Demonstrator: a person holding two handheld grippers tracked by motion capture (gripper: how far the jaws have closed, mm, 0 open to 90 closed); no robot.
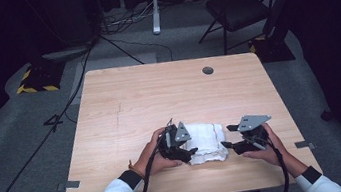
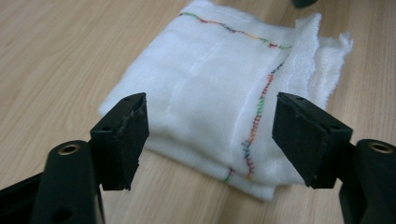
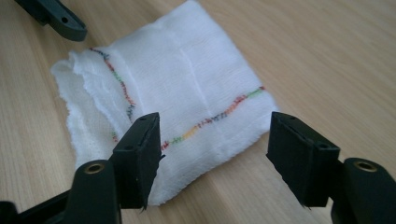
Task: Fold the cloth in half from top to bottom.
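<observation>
— Two tongs, both spread: the left tongs [image 2: 210, 140] and the right tongs [image 3: 215, 154] pinch nothing.

— And the folded white cloth [image 1: 207, 141]?

— Flat on the wooden surface [image 1: 158, 92], near the person's edge, between both tongs, its coloured stitching [image 3: 210, 119] facing up.

— Which step?

— The fold looks finished and let go, I judge. Next would be backing away, or gripping an edge for another fold.

— Any containers?

— I see none.
</observation>
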